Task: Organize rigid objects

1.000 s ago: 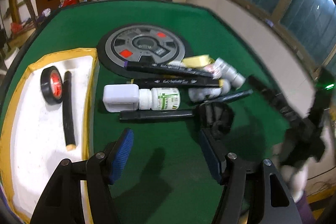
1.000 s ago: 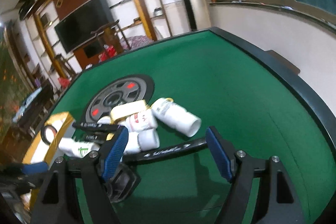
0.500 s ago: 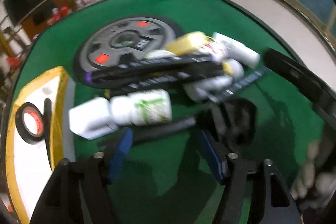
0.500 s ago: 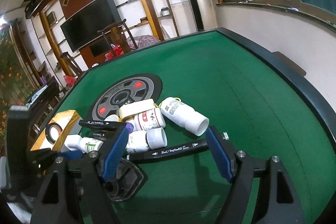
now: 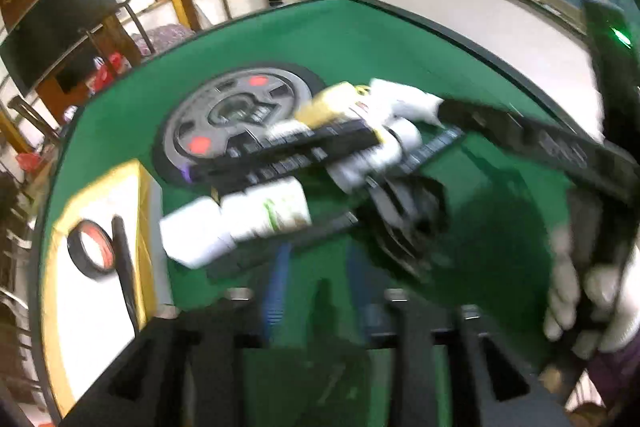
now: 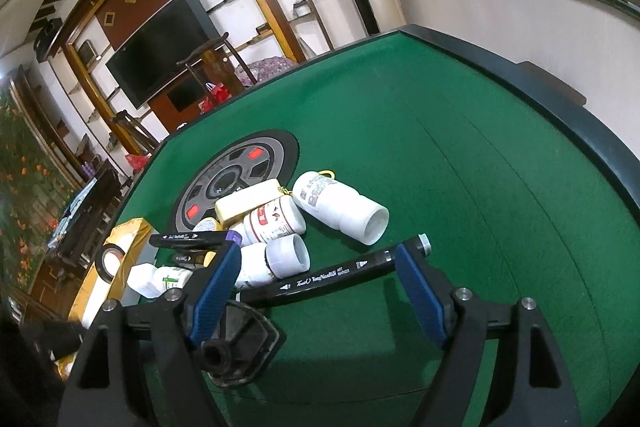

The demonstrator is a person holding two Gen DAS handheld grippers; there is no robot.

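Note:
A pile of white bottles (image 6: pixel 340 205) and black markers (image 6: pixel 332 273) lies on the green table, with a cream bar (image 6: pixel 248 201) on top. In the blurred left wrist view a white bottle with a green label (image 5: pixel 240 221) lies over a black marker (image 5: pixel 280 243). My left gripper (image 5: pixel 316 279) has its blue pads narrowed just before that marker; whether it grips anything is unclear. My right gripper (image 6: pixel 316 291) is open and empty, its pads either side of a black marker. A black funnel-like piece (image 6: pixel 236 347) lies under it.
A white tray with a yellow rim (image 5: pixel 96 195) at the left holds a black tape roll (image 5: pixel 90 253) and a dark stick (image 5: pixel 124 267). A grey round disc (image 6: pixel 236 179) lies behind the pile. The table's dark edge (image 6: pixel 560 115) curves at the right.
My left gripper has swung right and toward the pile, and its pads have come much closer together. My right gripper has stayed open and drifted slightly.

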